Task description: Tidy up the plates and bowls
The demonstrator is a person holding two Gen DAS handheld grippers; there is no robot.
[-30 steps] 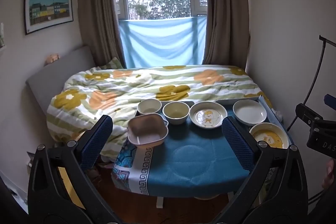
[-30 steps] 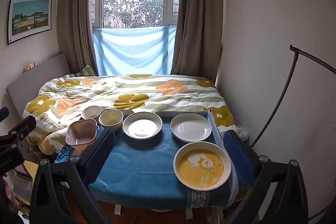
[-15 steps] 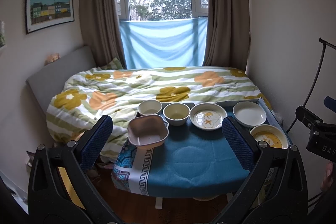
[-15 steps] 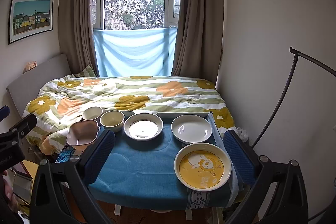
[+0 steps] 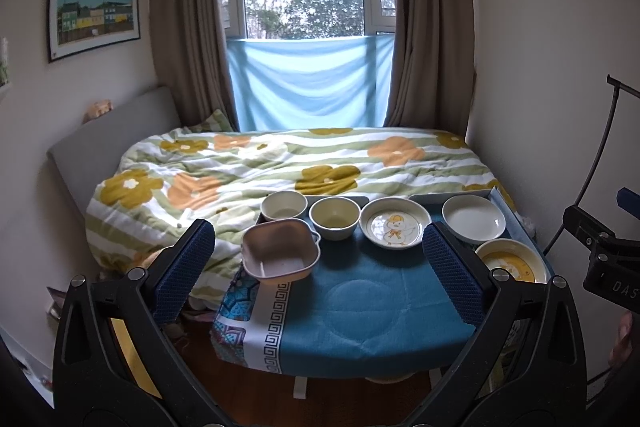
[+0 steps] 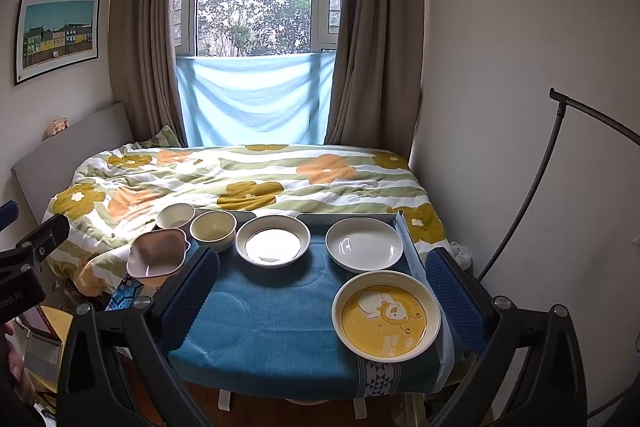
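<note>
blue-clothed table beside floral bed

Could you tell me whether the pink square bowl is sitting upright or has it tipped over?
Upright. The pink bowl rests on its base at the table's left edge, its opening facing up and its empty inside visible in both views.
</note>
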